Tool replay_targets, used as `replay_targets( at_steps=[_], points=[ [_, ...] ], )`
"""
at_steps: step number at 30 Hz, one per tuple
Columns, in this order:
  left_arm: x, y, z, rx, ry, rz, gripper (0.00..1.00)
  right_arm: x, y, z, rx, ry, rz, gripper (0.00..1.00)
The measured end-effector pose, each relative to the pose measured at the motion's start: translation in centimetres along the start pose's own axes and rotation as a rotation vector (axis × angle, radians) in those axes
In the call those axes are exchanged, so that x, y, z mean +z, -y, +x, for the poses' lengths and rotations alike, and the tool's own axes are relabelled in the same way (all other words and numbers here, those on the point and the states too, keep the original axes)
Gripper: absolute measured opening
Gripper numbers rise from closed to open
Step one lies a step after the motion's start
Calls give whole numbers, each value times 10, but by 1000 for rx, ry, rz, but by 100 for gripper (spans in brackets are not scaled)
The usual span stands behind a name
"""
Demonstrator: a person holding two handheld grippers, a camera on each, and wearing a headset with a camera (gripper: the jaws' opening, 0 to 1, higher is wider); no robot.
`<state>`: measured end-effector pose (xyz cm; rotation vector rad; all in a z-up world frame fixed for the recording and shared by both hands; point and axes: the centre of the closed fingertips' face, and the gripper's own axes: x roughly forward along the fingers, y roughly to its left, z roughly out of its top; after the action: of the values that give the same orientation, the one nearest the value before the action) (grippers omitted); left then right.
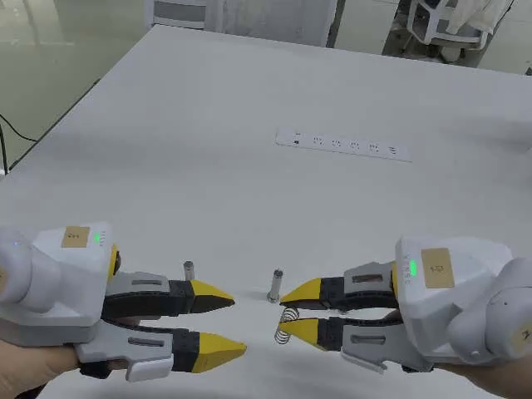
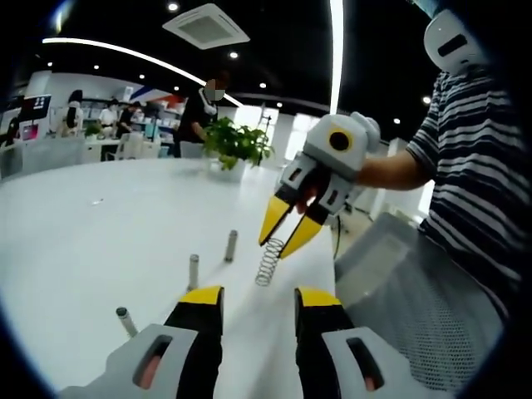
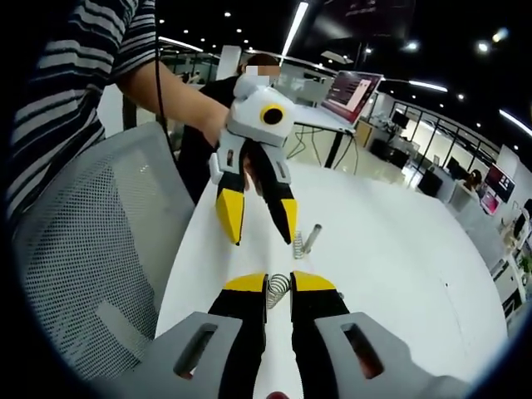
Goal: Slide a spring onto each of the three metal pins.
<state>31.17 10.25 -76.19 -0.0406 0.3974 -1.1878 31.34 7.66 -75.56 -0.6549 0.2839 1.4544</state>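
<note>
Left gripper [image 1: 238,324] and right gripper [image 1: 284,314]: same build. Each has a rounded white housing [image 1: 71,274]. On top of the housing there is a tan sticker [image 1: 76,237], its printed mark readable as an arrow on the right unit only, and a small green light [image 1: 97,238] beside it. Forward of the housing are two grey-and-black jaw arms, each with an oblong slot, ending in pointed yellow tips. Behind the housing, as seen in the gripper views, the person wears a short-sleeved shirt [image 2: 474,166] in black and white stripes.

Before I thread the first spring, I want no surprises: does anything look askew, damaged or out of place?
Nothing stands out. The left pin and right pin stand upright and bare on the table, and the spring sits in the right gripper, between its jaws.
</note>
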Motion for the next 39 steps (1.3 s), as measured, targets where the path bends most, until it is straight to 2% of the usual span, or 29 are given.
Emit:
replay_targets(
  at_steps=[10, 21, 26, 29, 35, 39],
  points=[
    [-3, -11, -25, 74, 14, -36, 30, -7, 1, 4, -13, -37, -67, 7],
    [-9, -26, -50, 160, 16, -68, 36, -3, 5, 7, -26, -35, -99, 7],
    [-12, -37, -60, 216, 12, -75, 46, -4, 3, 9, -17, -43, -108, 7],
    [-17, -39, -64, 233, -9, -59, 52, -5, 3, 10, -14, -46, -108, 7],
    [-25, -44, -71, 267, -24, -59, 67, -4, 3, 11, -13, -44, -106, 7],
    [-29, -44, -75, 278, -24, -61, 79, -6, 8, 10, -30, -51, -98, 7]
  ],
)
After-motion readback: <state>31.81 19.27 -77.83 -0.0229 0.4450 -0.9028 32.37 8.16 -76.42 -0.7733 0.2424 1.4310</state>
